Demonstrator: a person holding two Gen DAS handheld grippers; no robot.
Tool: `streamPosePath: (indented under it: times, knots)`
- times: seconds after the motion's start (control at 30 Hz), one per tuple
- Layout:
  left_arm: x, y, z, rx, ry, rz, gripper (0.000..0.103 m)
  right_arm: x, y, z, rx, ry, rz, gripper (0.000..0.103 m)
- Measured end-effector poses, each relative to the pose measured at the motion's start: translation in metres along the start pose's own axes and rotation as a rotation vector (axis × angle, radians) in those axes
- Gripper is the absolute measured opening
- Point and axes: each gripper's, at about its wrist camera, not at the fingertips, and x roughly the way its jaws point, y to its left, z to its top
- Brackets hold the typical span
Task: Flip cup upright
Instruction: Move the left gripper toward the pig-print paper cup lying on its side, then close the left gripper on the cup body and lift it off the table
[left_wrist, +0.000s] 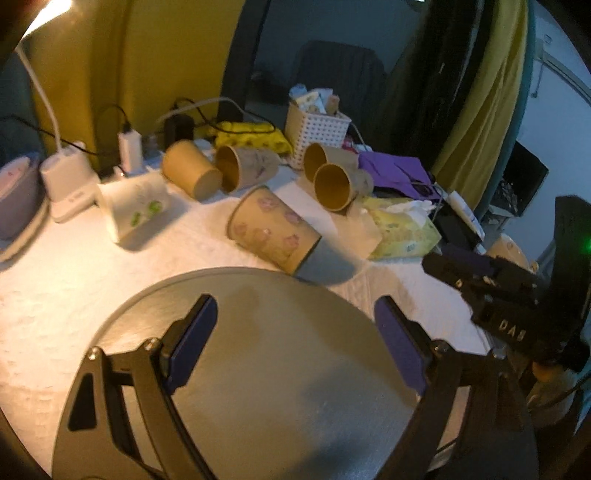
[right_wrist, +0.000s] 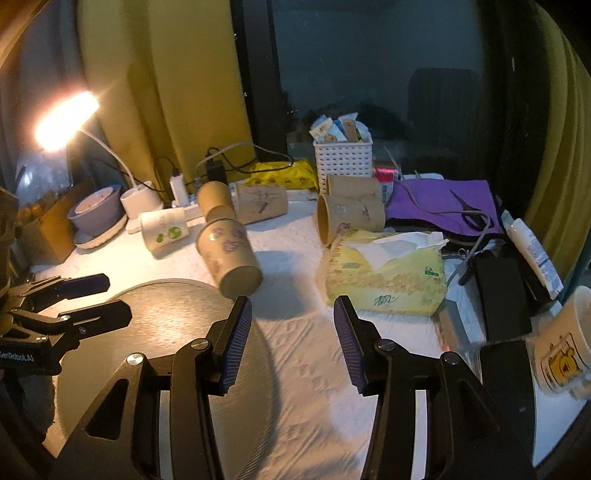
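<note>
A tan paper cup with pink flowers (left_wrist: 271, 230) lies on its side on the white cloth, just past the far edge of the round grey tray (left_wrist: 280, 369); in the right wrist view the cup (right_wrist: 229, 254) has its base toward me. My left gripper (left_wrist: 295, 343) is open and empty over the tray. My right gripper (right_wrist: 291, 339) is open and empty, near the cup's base and right of the tray (right_wrist: 166, 332). The right gripper also shows in the left wrist view (left_wrist: 476, 284).
Several more paper cups (left_wrist: 192, 173) (left_wrist: 334, 184) and a white mug (left_wrist: 136, 210) lie on their sides further back. A yellow tissue pack (right_wrist: 384, 277), white basket (right_wrist: 343, 162), purple cloth (right_wrist: 443, 203), lamp base (left_wrist: 68, 184) and chargers crowd the back and right.
</note>
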Motion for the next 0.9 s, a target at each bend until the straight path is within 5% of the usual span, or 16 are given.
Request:
streamPosePath:
  times: [0.57,0.9]
  knots:
    - [0.098,0.023,0.042,-0.248,0.090,0.009,0.088,0.059,-0.026,0.040,-0.036,-0.006,0.097,0.049]
    - [0.135,0.030,0.050,-0.263,0.164,-0.029,0.087,0.076,-0.033,0.048,-0.037,0.005,0.103,0.049]
